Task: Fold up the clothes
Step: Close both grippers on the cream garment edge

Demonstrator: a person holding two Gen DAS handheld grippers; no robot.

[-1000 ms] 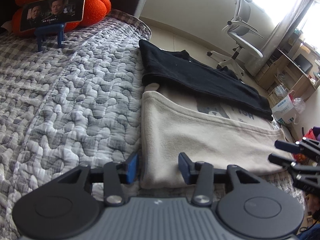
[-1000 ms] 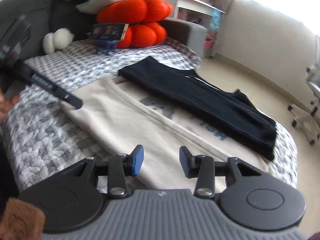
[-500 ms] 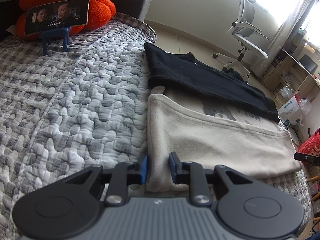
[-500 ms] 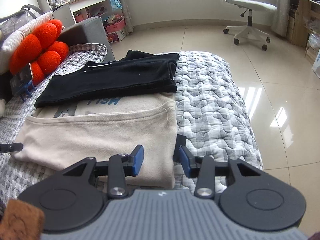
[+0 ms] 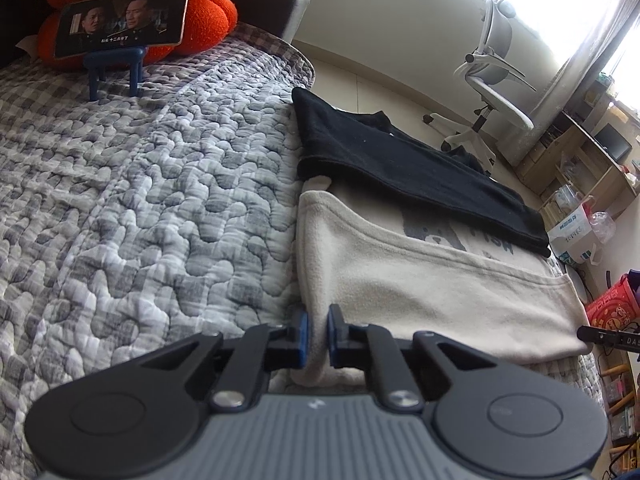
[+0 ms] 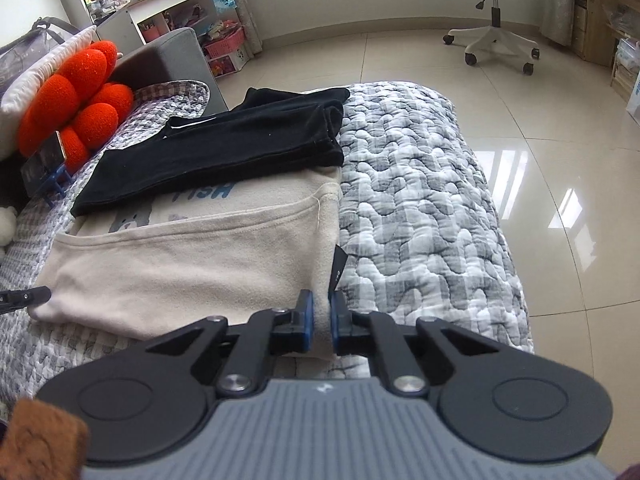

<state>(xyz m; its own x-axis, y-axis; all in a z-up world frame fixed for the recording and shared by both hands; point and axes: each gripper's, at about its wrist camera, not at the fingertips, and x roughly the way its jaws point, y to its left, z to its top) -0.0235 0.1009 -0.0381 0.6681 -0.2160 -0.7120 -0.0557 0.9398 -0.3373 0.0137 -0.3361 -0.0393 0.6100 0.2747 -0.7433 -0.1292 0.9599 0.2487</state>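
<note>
A beige garment (image 5: 420,276) (image 6: 192,256) with a grey print lies partly folded on the quilted bed, its near flap turned over. A folded black garment (image 5: 400,164) (image 6: 224,140) rests along its far edge. My left gripper (image 5: 317,334) is shut on the beige garment's near left corner. My right gripper (image 6: 321,322) is shut on its near right corner, beside a black label (image 6: 338,268). The tip of the other gripper shows at the edge of each view: the right one (image 5: 600,334), the left one (image 6: 28,296).
The grey quilted bedspread (image 5: 140,200) (image 6: 420,208) spreads around the clothes. At the head stand an orange cushion (image 6: 76,116) and a phone on a blue stand (image 5: 120,24). A white office chair (image 6: 496,0) stands on the tiled floor past the bed's end.
Both grippers went from open to shut on the beige garment's near corners. The right gripper swung from the middle of the garment to its right corner.
</note>
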